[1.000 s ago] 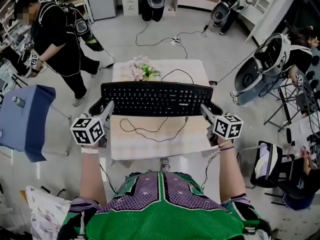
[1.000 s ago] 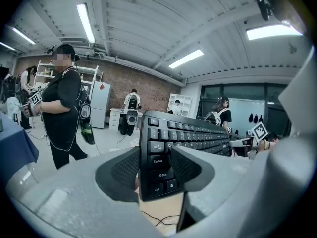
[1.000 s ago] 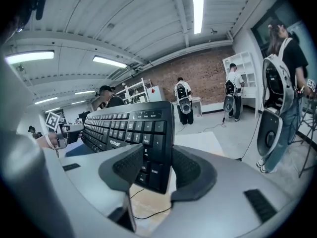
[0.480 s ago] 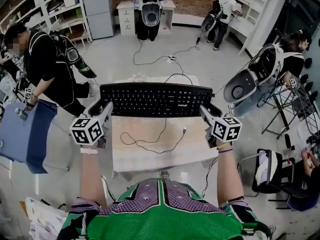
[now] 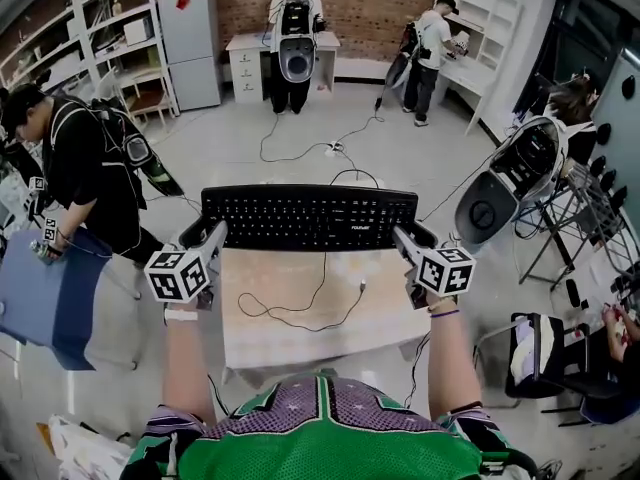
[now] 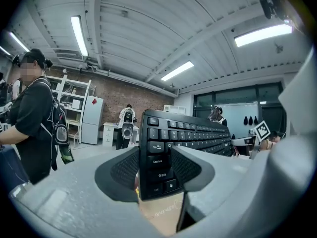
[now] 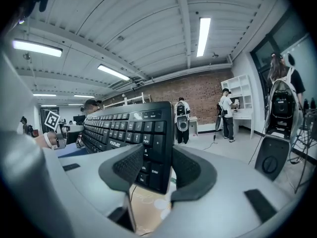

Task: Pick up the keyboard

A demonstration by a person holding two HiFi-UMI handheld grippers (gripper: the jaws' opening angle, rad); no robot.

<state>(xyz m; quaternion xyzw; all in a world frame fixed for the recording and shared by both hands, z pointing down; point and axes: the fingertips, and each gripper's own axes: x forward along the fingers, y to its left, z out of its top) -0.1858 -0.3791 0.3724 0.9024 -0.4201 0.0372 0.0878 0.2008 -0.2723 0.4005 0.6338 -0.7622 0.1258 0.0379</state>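
Head view: raised higher above the desk [image 5: 290, 318] than 1 second ago, black keyboard [image 5: 310, 216] clamped at its 2 ends by fingers [image 6: 190, 165] of left gripper [image 5: 203, 234] and right gripper [image 5: 410, 235], pickup judged nearly done.

From where I stand, the keyboard's [image 6: 163, 152] left-end keys read Tab, Caps Lock, Shift and Ctrl. At its right end I can make out PgUp, 6 and Enter. Small white lettering on its frame looks like "Founder" (too tiny to swear to). Faint script on the bench [image 6: 148, 222] under it seems to say "Jasmine". The other key legends are too small to read.
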